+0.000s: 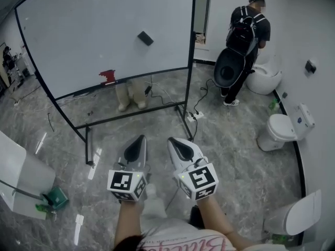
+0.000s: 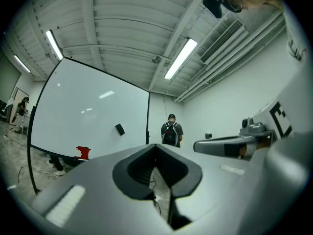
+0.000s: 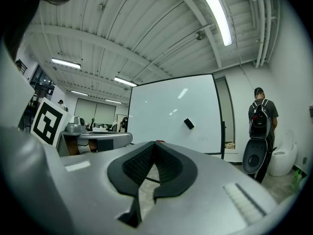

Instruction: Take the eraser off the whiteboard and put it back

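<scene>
A small black eraser [image 1: 145, 38] sticks to the large whiteboard [image 1: 84, 41] on its black wheeled frame; it also shows as a dark block on the board, the eraser [image 2: 120, 129] in the left gripper view and the eraser [image 3: 189, 124] in the right gripper view. My left gripper [image 1: 137, 141] and right gripper [image 1: 176, 141] are held side by side well short of the board, both pointing toward it. Both have their jaws shut with nothing between them, in the left gripper [image 2: 157, 180] view and the right gripper [image 3: 149, 180] view alike.
A person with a black backpack [image 1: 246, 41] stands at the back right holding a round black object. White toilets [image 1: 282, 127] line the right wall. A red object [image 1: 108, 76] sits on the board's lower rail. Cables and a power strip [image 1: 192, 116] lie on the marble floor.
</scene>
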The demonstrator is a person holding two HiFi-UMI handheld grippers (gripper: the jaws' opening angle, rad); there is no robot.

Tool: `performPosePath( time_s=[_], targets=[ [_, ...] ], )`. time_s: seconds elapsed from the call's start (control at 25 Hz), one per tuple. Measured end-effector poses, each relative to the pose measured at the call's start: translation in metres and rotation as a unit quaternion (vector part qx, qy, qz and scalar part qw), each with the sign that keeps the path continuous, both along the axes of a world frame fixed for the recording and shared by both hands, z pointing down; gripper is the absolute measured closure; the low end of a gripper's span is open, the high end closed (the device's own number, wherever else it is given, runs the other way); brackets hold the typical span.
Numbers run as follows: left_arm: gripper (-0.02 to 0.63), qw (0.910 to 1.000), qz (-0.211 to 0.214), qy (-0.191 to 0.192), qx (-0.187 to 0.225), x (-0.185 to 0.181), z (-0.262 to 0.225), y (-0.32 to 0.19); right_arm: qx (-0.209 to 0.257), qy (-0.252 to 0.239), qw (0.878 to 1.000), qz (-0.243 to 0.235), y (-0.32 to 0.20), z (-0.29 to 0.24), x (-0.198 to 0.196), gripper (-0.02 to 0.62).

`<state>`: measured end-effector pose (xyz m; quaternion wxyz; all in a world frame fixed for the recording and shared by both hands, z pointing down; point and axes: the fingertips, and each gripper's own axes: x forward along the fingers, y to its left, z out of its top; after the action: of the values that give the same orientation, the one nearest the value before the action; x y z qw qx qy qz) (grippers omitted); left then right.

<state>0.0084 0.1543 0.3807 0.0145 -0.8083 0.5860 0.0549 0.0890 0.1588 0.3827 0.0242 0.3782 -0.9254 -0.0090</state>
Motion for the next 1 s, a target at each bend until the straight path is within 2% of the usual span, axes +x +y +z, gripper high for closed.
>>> performPosePath(
  time_s=[0.28, 0.64, 0.84, 1.0],
  targets=[
    [0.606, 0.9995, 0.031, -0.011, -0.001, -0.018, -0.009, -0.084, 0.008, 0.0, 1.0, 0.016, -0.081, -0.013, -0.031, 0.594],
    [0.606, 0.9983, 0.056, -0.016, 0.007, -0.065, -0.02, -0.192, 0.03, 0.009, 0.999, 0.024, -0.193, -0.028, -0.094, 0.594],
    [0.606, 0.9976, 0.067, -0.017, 0.003, -0.079, -0.016, -0.232, 0.026, 0.014, 0.999, 0.032, -0.234, -0.026, -0.118, 0.594],
    [0.606, 0.9983, 0.057, -0.001, -0.006, -0.091, -0.006, -0.257, 0.025, 0.023, 0.999, 0.034, -0.263, -0.017, -0.126, 0.594]
  ],
)
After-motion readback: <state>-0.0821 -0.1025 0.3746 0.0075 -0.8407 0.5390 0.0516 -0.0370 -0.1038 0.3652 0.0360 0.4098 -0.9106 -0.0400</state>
